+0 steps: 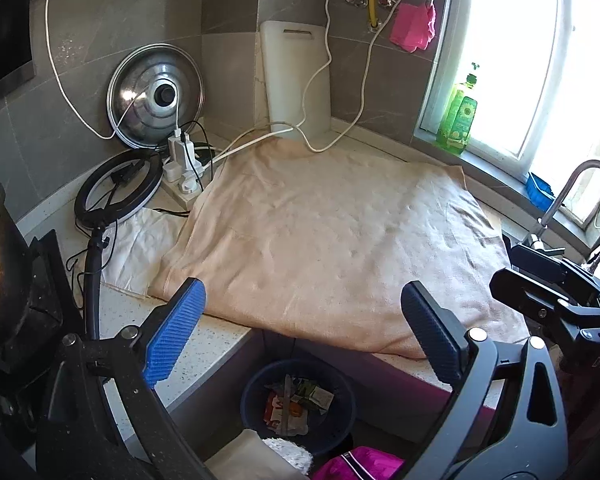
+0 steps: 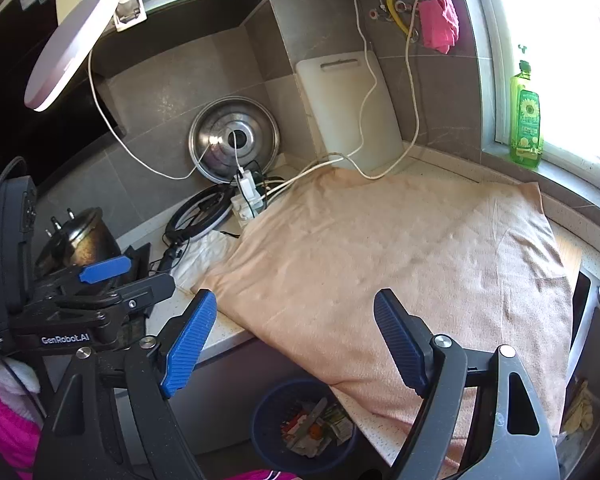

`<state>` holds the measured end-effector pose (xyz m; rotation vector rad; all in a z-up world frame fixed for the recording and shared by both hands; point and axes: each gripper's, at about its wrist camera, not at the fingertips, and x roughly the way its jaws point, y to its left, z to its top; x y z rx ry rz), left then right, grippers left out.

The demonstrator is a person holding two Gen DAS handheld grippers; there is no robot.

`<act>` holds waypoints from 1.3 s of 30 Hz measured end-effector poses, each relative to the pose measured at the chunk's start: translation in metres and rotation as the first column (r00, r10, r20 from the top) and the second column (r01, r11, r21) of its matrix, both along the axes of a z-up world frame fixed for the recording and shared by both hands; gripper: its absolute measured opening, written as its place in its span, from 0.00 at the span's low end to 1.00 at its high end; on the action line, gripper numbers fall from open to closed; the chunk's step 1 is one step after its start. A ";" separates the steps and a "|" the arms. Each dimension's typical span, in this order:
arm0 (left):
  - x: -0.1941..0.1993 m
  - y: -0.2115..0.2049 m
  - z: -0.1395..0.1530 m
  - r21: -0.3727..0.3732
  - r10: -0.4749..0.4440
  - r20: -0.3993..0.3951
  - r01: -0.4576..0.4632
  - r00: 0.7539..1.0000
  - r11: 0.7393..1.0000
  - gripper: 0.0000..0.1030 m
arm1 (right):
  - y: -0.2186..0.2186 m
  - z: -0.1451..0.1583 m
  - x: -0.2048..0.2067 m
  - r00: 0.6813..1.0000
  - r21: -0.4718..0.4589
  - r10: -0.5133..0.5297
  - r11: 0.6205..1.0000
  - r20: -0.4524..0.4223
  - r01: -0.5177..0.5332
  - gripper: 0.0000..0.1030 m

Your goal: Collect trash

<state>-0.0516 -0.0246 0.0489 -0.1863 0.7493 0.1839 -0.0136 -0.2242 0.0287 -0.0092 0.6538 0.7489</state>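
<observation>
A peach towel (image 1: 320, 232) covered most of the worktop (image 1: 216, 332), its front hem hanging over the front edge. Against the back corner leaned a white cutting board (image 1: 296, 80) and a steel pot lid (image 1: 156, 96). A ring light (image 1: 118, 186) lay near the left edge. On the floor below the front edge stood a dark blue bin (image 1: 300, 404) holding the trash (image 1: 296, 404), wrappers and scraps. The left gripper (image 1: 300, 340) and the right gripper (image 2: 296, 344) hung above the front edge, jaws of both spread wide and empty.
</observation>
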 end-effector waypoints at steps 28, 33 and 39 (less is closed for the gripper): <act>0.001 -0.004 -0.002 0.001 -0.007 -0.005 0.007 1.000 1.000 0.98 | -0.003 -0.005 0.008 0.999 0.015 -0.016 1.000 -0.046 0.017 0.79; 0.001 -0.003 -0.002 0.000 -0.008 -0.007 0.008 1.000 1.000 0.98 | -0.004 -0.005 0.009 0.999 0.015 -0.018 1.000 -0.047 0.018 0.79; 0.001 -0.005 -0.003 0.000 -0.008 -0.007 0.008 1.000 1.000 0.98 | -0.004 -0.007 0.011 0.998 0.013 -0.019 1.000 -0.055 0.020 0.79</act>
